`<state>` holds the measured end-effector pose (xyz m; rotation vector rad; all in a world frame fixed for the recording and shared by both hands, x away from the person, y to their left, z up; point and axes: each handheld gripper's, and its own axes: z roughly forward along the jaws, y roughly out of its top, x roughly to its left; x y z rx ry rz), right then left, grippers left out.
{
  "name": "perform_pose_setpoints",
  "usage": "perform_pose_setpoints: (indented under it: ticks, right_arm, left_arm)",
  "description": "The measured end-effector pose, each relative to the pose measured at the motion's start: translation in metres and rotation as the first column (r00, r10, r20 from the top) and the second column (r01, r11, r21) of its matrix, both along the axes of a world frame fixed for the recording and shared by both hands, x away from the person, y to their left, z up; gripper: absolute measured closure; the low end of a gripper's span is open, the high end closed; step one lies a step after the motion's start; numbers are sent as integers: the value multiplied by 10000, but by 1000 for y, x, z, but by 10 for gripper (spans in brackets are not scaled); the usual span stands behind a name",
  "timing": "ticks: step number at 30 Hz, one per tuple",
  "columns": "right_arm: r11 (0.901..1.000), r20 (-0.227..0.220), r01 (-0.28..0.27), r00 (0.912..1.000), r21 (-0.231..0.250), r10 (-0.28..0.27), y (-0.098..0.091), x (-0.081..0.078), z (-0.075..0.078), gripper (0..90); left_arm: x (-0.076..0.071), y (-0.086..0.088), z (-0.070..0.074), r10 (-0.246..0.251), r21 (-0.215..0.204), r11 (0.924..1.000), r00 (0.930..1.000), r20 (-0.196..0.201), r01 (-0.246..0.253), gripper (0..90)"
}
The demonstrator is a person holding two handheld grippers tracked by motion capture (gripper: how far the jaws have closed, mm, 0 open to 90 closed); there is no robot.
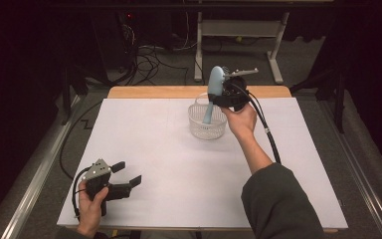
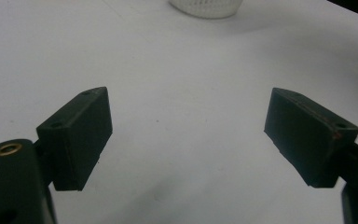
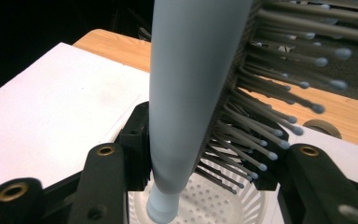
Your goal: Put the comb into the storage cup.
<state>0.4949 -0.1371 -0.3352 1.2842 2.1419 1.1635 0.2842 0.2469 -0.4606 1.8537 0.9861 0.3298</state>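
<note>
The right gripper (image 1: 227,94) is clamping a hairbrush (image 1: 214,89) upright over the basket (image 1: 207,124) (left gripper (image 1: 124,174) is idling apart, near the table (image 1: 179,164) edge), risking tipping the light basket.

Pale blue hairbrush (image 1: 214,89) with grey blue-tipped bristles, white perforated basket (image 1: 207,127) upper centre, white table sheet (image 1: 179,164) over tan wood edge (image 1: 149,92), black grippers lower left (image 1: 127,173) and top centre (image 1: 226,97), dark green sleeve (image 1: 278,204).

Pale blue hairbrush (image 1: 214,92) upright, handle down in white mesh basket (image 1: 207,127), far-center of table.
</note>
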Motion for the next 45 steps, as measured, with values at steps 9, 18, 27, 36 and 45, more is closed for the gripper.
perform_pose_setpoints:
  ticks: [9,18,27,36,45]
  right_arm:
    - [10000,-34,-4,10000,-32,4,6,2,-7,524]
    - [10000,35,36,10000,6,-36,11,3,-11,525]
    - [10000,160,8,9999,7,-8,12,1,-12,524]
    - [10000,322,-68,9995,-73,70,16,-1,-11,524]
    - [9998,338,-149,9993,-164,155,22,-1,-15,522]
  left_arm:
    - [0,0,0,-36,19,10000,10000,-7,36,160]
    - [0,0,0,-72,19,10000,10000,-12,72,160]
    - [0,0,0,-66,18,10000,10000,-4,66,160]
    - [0,0,0,-61,12,10000,10000,-6,61,160]
    - [0,0,0,-52,0,10000,10000,15,52,160]
